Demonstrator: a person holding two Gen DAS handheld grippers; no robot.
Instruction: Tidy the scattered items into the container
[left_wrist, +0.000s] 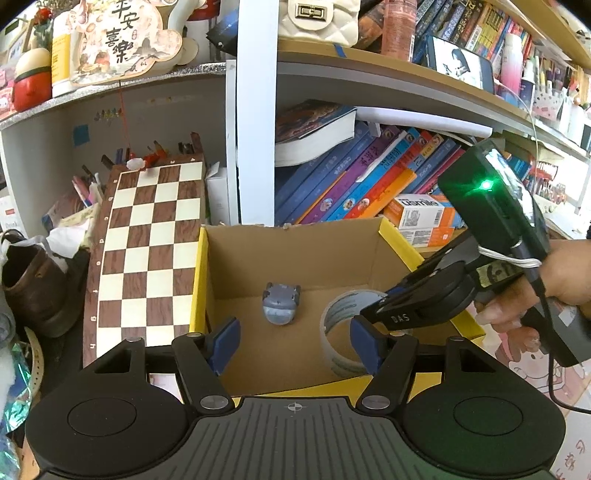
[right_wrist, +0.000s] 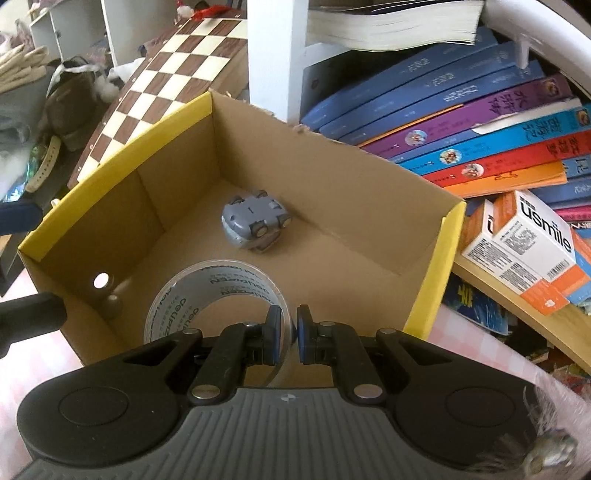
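An open cardboard box (left_wrist: 295, 254) with yellow rims (right_wrist: 114, 155) stands in front of a bookshelf. On its floor a small grey toy car (left_wrist: 280, 303) lies upside down (right_wrist: 255, 225), wheels up. A roll of clear tape (right_wrist: 207, 288) stands on edge near the box's front right (left_wrist: 341, 332). My right gripper (right_wrist: 289, 332) is shut on the roll's wall, inside the box; in the left wrist view it reaches in from the right (left_wrist: 373, 315), held by a hand (left_wrist: 554, 280). My left gripper (left_wrist: 295, 343) is open over the box's near edge, with nothing between its pads.
A chessboard (left_wrist: 147, 251) leans to the left of the box. Slanted books (left_wrist: 362, 177) and orange-white cartons (right_wrist: 532, 251) crowd the shelf behind and to the right. A brown shoe (left_wrist: 33, 291) lies at far left. A white shelf post (left_wrist: 256, 110) rises behind the box.
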